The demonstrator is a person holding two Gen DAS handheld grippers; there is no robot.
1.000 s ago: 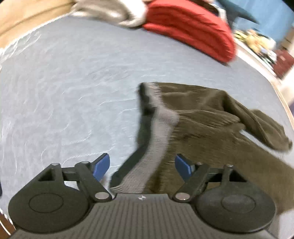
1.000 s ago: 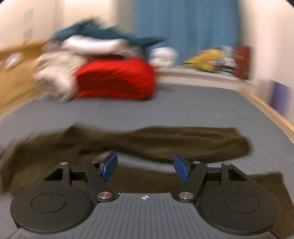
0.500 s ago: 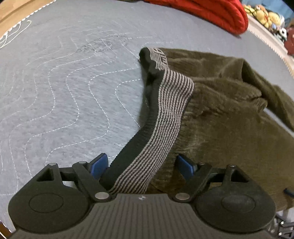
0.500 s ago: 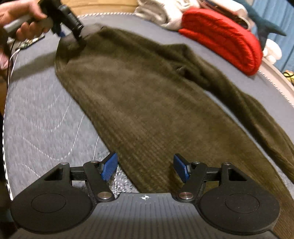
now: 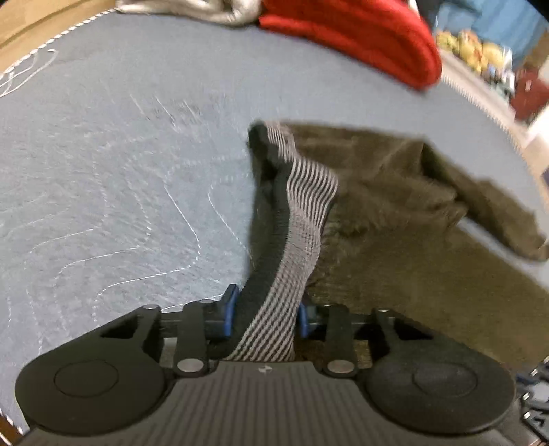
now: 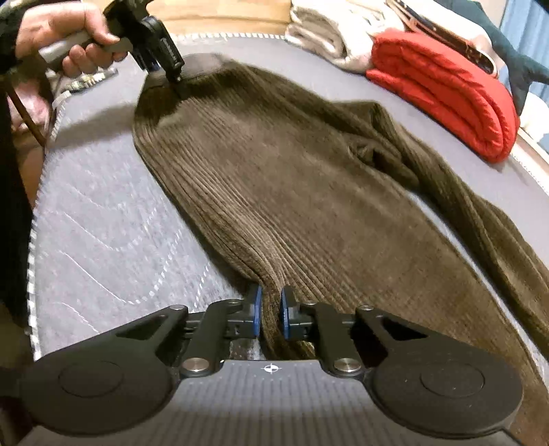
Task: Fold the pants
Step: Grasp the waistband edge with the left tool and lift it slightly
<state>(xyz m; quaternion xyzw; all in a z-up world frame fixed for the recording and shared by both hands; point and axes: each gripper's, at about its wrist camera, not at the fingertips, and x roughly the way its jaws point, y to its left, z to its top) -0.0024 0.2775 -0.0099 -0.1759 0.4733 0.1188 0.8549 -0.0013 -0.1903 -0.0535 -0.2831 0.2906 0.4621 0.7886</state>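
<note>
A: Left gripper (image 5: 264, 314): blue pads pressed onto the striped waistband (image 5: 295, 219), which bunches up between them and runs straight back into the tool.

B: Right gripper (image 6: 269, 317): pads nearly together, pinching a gathered ridge of the brown corduroy pants (image 6: 308, 192) along the near side edge, lower down the leg.

A: Where the garment sits: spread lengthwise over the grey quilted mattress (image 6: 103, 233). One leg lies mostly flat; the other is twisted and rumpled toward the far side. From the right wrist view, the left tool (image 6: 161, 44) sits at the waist end in the person's hand (image 6: 61, 37).

B: Handling, my read: soft, thick ribbed cloth, some weight to it, drapes and sags rather than holds shape. Pile looks grippy, so slipping is unlikely, but a small pinch drags only a ridge and leaves the rest behind.

A: Agreed. The elastic waistband is the firmest hold. For the fold, waist corner and the same side's seam or hem seem best, keeping cloth taut between both tools.

B: Beyond: folded red quilt (image 6: 446, 89) and a pale laundry heap (image 6: 329, 31), well apart from the pants.
</note>
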